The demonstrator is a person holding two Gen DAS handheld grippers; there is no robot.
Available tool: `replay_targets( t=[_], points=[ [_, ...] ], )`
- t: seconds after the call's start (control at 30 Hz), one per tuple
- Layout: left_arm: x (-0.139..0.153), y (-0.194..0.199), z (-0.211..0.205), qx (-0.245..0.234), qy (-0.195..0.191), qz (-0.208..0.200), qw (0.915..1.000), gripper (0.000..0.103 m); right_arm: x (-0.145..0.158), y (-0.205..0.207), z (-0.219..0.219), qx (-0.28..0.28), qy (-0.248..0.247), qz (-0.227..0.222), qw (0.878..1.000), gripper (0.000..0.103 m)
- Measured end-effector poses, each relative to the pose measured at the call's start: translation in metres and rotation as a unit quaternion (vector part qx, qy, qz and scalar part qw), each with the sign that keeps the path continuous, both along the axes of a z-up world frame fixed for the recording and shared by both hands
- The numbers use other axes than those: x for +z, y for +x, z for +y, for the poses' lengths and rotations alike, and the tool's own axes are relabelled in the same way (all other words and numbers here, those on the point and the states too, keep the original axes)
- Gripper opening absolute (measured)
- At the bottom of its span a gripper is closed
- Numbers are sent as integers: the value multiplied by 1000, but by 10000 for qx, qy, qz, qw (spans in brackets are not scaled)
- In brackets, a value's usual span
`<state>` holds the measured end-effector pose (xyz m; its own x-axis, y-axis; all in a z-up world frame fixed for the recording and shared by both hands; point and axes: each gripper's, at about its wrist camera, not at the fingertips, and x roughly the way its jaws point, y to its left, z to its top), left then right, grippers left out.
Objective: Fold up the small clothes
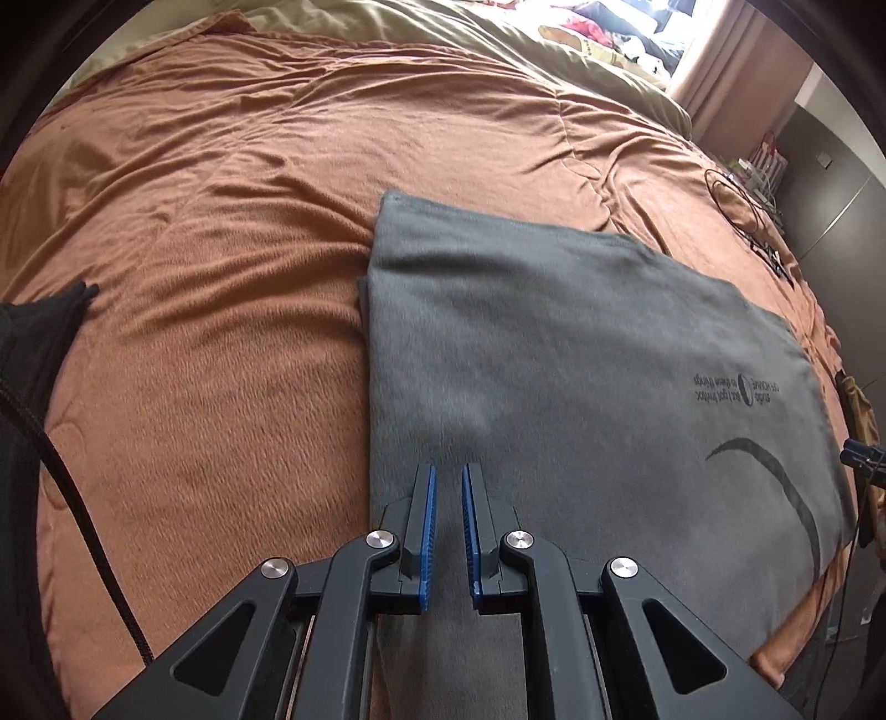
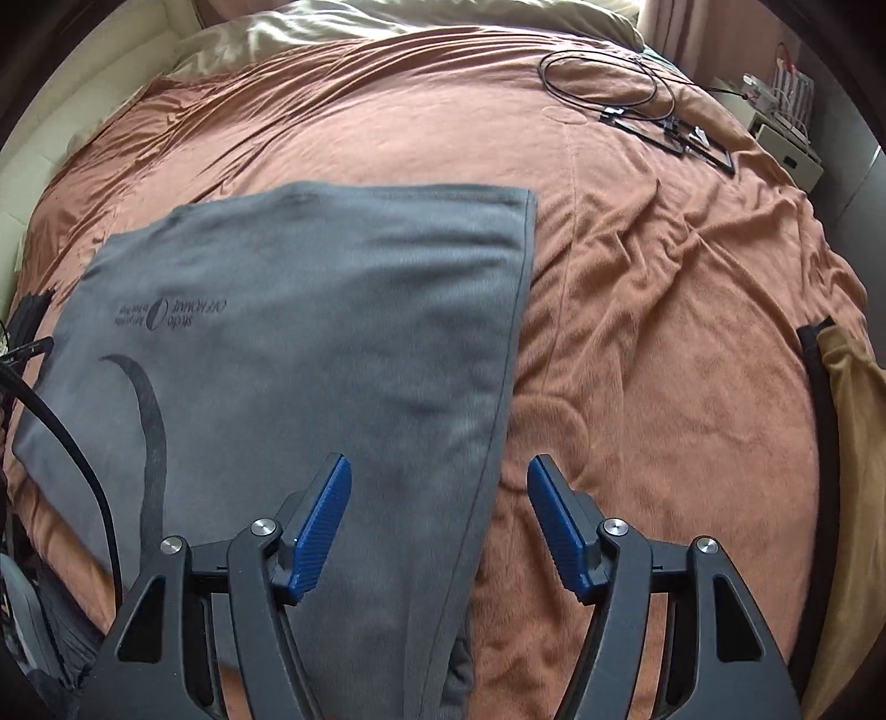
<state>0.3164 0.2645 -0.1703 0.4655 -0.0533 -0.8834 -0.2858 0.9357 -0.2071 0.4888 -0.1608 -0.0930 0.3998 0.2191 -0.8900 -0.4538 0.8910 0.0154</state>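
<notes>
A grey T-shirt (image 1: pixel 581 343) with a dark print lies folded on the orange-brown bed cover (image 1: pixel 194 249). A fold of its near edge rises between the blue pads of my left gripper (image 1: pixel 448 471), whose jaws stand nearly together on the cloth. In the right wrist view the same T-shirt (image 2: pixel 332 332) lies left of centre, its right edge running down between the fingers. My right gripper (image 2: pixel 437 459) is open wide above that edge, and its pads (image 2: pixel 324 520) are clear of the cloth.
A black cable loop and a flat black frame (image 2: pixel 664 127) lie at the far right of the bed. A tan garment with a black edge (image 2: pixel 847 415) lies at the right side, and a black garment (image 1: pixel 33 343) at the left. Pale bedding (image 1: pixel 443 22) is bunched at the head.
</notes>
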Motion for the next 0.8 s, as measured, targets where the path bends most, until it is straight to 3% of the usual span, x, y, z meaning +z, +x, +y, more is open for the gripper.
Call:
replay_targets(
  t=[0.17, 0.37, 0.63, 0.7, 0.8],
  points=[
    [-7, -30, -10, 16, -89, 53, 9999, 10, -18, -30, -13, -134, -417, 45, 9990, 64],
    [-10, -65, -15, 155, -161, 115, 9997, 10, -30, -61, -41, -496, -428, 43, 9978, 64],
    [-7, -102, -28, 334, 184, 49, 9993, 11, -38, -94, -77, -1195, 284, -40, 9924, 64],
    [-9, -113, -29, 446, 292, 110, 9985, 22, -36, -106, -82, -1337, 413, -95, 9901, 64],
    [-10, -128, -29, 594, 233, 69, 9979, 26, -31, -124, -89, -1487, 557, -170, 9872, 64]
  ],
)
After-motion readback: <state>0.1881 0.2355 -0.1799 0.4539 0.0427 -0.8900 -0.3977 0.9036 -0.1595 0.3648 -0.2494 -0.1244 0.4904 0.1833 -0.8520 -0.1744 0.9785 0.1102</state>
